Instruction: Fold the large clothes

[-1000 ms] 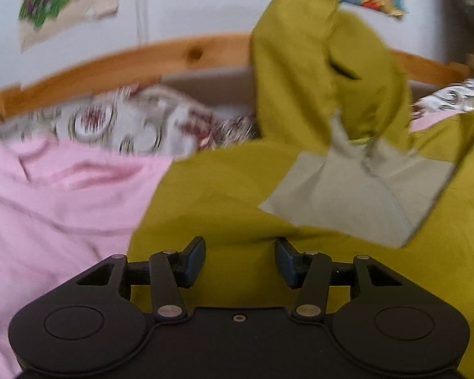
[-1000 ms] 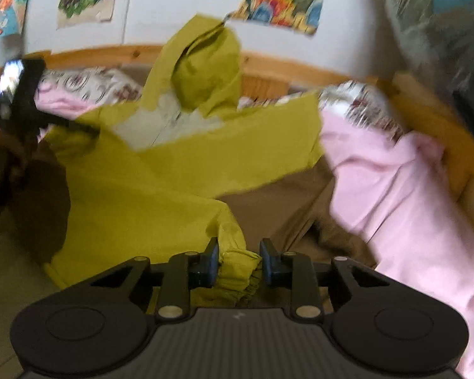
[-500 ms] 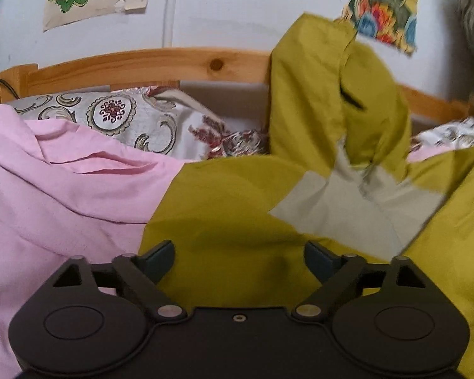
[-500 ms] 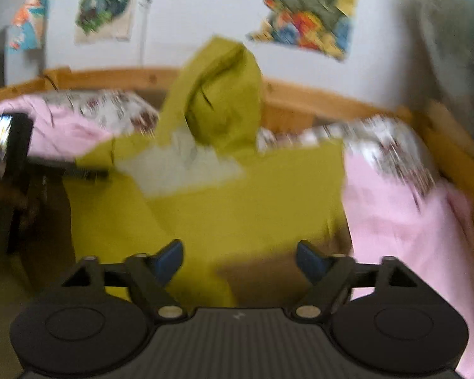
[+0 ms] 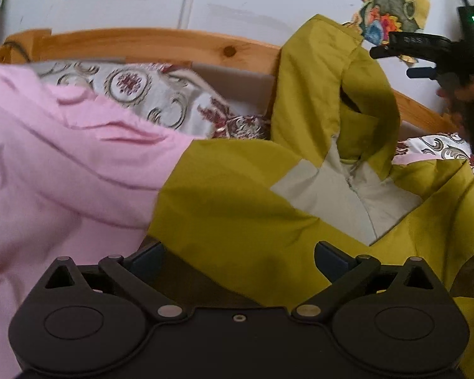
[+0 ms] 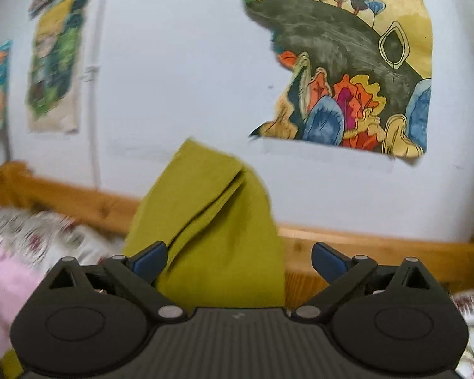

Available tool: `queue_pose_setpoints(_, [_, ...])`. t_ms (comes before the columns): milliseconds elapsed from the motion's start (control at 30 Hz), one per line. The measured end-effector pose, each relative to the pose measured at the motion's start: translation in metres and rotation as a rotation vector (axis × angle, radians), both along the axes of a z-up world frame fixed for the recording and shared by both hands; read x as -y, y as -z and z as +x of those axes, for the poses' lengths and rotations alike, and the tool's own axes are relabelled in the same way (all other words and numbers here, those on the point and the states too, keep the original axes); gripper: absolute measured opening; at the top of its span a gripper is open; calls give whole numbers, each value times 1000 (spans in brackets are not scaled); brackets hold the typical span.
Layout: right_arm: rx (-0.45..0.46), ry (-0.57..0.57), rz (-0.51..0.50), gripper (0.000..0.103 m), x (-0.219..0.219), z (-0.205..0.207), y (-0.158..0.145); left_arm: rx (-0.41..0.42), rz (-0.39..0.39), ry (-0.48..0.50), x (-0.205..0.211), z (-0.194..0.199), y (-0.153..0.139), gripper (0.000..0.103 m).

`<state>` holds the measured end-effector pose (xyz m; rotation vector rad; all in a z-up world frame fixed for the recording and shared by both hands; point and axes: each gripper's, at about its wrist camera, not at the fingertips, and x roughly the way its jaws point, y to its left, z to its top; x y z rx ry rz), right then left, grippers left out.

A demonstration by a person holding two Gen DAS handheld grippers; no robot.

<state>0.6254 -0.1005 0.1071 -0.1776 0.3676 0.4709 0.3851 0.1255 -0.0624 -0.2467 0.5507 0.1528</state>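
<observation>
An olive-yellow hooded jacket [image 5: 237, 208] with a pale grey zipped chest panel [image 5: 341, 189] lies spread on the bed. Its hood [image 5: 319, 88] stands up against the wooden headboard. My left gripper [image 5: 238, 257] hovers low over the jacket's near edge, its jaws still opening, with fabric under them but no pad pressing on it. My right gripper [image 6: 239, 259] is raised and faces the hood [image 6: 211, 221]; its jaws are also still opening and grip nothing. In the left wrist view the right gripper [image 5: 391, 63] shows at the upper right, held in a hand.
A pink sheet [image 5: 53, 170] covers the bed to the left of the jacket. Patterned pillows [image 5: 148, 94] lie along the wooden headboard [image 5: 142, 44]. Behind it is a white wall with painted pictures [image 6: 347, 63].
Both grippers went from nearly shut to wide apart. The right one let go of the jacket's cuff and swung up and forward to face the hood and wall. The left one shifted a little.
</observation>
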Motion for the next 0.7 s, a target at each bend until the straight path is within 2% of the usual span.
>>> queue_pose_setpoints(167, [2, 41, 23, 93, -8, 30, 4, -10, -20, -11, -8, -4, 3, 101])
queue_pose_setpoints(233, [-16, 43, 6, 82, -14, 36, 9, -8, -20, -14, -9, -6, 2, 101])
queue_pose_setpoints(267, [-22, 38, -7, 67, -18, 38, 12, -8, -20, -13, -9, -6, 1, 101])
queue_pose_setpoints(300, [-29, 34, -23, 44, -22, 39, 15, -8, -19, -13, -9, -6, 1, 101])
queue_pose_setpoints(367, [-32, 31, -46, 13, -27, 37, 18, -3, -16, -17, -9, -9, -2, 101])
queue_pose_setpoints(433, [-15, 8, -48, 10, -27, 27, 18, 8, -11, -29, -11, -13, -6, 101])
queue_pose_setpoints(567, [89, -73, -90, 5, -16, -25, 15, 35, -7, -74, -19, -24, -15, 101])
queue_pose_setpoints(700, [299, -163, -207, 5, 7, -114, 27, 62, 0, -124, -29, -36, -23, 101])
